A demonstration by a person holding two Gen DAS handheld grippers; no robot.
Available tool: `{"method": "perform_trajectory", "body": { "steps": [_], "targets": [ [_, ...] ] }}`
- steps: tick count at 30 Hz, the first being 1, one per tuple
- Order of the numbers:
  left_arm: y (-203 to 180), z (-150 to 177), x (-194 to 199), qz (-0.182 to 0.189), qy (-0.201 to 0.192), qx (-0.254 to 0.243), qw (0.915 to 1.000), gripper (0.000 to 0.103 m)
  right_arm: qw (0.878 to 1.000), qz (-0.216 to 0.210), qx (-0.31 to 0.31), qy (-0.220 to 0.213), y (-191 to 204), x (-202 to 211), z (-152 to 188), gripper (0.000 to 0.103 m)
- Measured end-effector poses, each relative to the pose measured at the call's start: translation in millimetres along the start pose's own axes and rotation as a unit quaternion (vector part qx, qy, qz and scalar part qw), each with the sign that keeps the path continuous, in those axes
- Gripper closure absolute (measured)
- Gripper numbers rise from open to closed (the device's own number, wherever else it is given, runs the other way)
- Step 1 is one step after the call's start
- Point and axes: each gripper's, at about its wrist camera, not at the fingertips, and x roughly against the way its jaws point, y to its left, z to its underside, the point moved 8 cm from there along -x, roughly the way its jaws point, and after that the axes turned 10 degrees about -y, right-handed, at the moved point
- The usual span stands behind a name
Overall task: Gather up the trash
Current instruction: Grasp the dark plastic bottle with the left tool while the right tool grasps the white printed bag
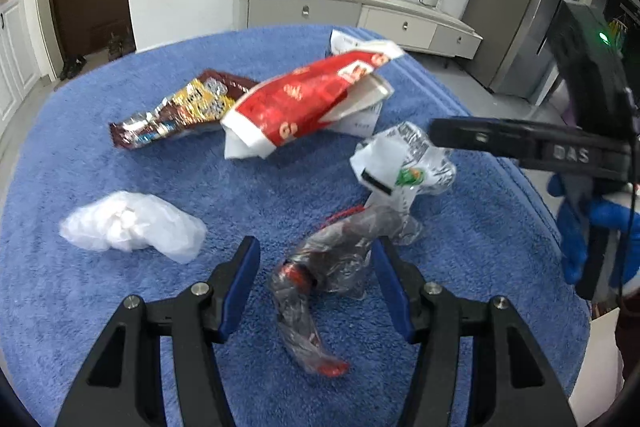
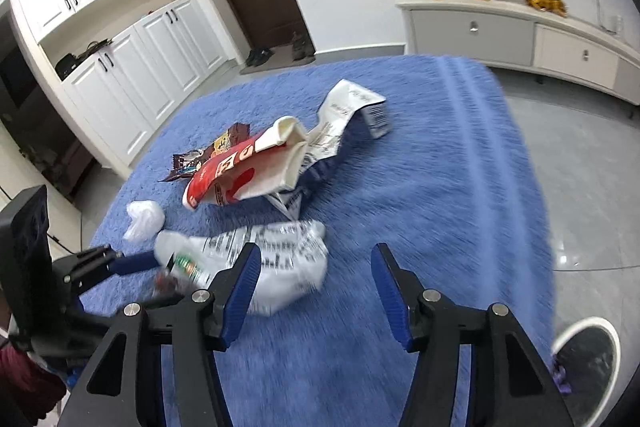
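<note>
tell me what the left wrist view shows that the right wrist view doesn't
Only the left wrist view shows the clear wrapper with red ends lying between the open left gripper fingers, and the grey fridge.

Only the right wrist view shows the white cabinets, the round white bin rim on the floor, and the open right gripper with nothing between its fingers.

Both show the blue towel, red carton, brown snack wrapper, white crumpled bag and printed plastic bag.

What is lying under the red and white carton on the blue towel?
Printed white paper sticks out from under the red and white carton; a brown snack wrapper lies behind it. How far the paper runs underneath is hidden.
</note>
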Motion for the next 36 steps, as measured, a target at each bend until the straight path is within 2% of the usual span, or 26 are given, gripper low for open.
{"method": "perform_trajectory", "body": {
  "steps": [6, 7, 9, 11, 14, 17, 27, 36],
  "targets": [
    [-2, 4, -4, 0.018, -0.001, 0.006, 0.9998, 0.047, 1.000, -0.020, 0.011, 0.016, 10, -14, 12, 0.048],
    [-2, 5, -3, 0.018, -0.002, 0.006, 0.9998, 0.050, 1.000, -0.021, 0.015, 0.017, 11, -14, 14, 0.049],
    [-4, 8, 0, 0.021, -0.004, 0.004, 0.9998, 0.060, 0.999, -0.025, 0.019, 0.017, 13, -11, 19, 0.063],
    [-6, 10, 1, 0.024, -0.003, 0.005, 0.9997, 0.073, 0.999, -0.023, 0.020, 0.013, 12, -7, 22, 0.071],
    [-8, 14, 9, 0.029, -0.003, 0.016, 0.9994, 0.083, 1.000, -0.019, 0.019, 0.002, 11, 6, 24, 0.078],
    [-9, 18, 19, 0.027, -0.007, 0.022, 0.9994, 0.085, 1.000, -0.012, 0.023, -0.011, 10, 21, 27, 0.081],
    [-26, 13, 66, 0.007, -0.035, 0.019, 0.9992, 0.086, 0.997, 0.013, 0.016, -0.078, 0, 92, 19, 0.084],
    [-60, 11, 81, -0.013, -0.037, 0.003, 0.9992, 0.086, 0.994, 0.046, 0.010, -0.097, -26, 139, 30, 0.084]
  ]
}}
